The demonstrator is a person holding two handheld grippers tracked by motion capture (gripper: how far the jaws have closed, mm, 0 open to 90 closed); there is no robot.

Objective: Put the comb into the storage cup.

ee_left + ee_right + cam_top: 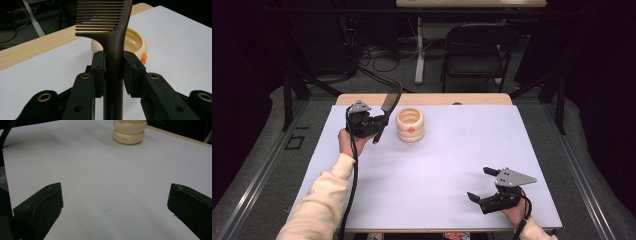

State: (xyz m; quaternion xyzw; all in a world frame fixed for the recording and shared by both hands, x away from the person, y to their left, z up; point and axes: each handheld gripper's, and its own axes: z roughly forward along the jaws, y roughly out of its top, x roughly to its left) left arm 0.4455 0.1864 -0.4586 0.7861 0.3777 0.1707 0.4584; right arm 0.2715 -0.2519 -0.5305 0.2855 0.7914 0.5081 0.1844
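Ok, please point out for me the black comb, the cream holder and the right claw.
black comb (113, 62), left gripper view, on its handle between the jaws.
cream holder (410, 125), high view, on its ribbed side wall.
right claw (480, 184), high view, midway between its open fingertips.

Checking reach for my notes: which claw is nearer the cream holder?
Left. The left claw, holding a comb, sits just beside the holder; the right claw waits open, far off by the table's near edge.

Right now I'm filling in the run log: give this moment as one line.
left gripper: shut on comb handle, beside cream holder | right gripper: open, idle | table
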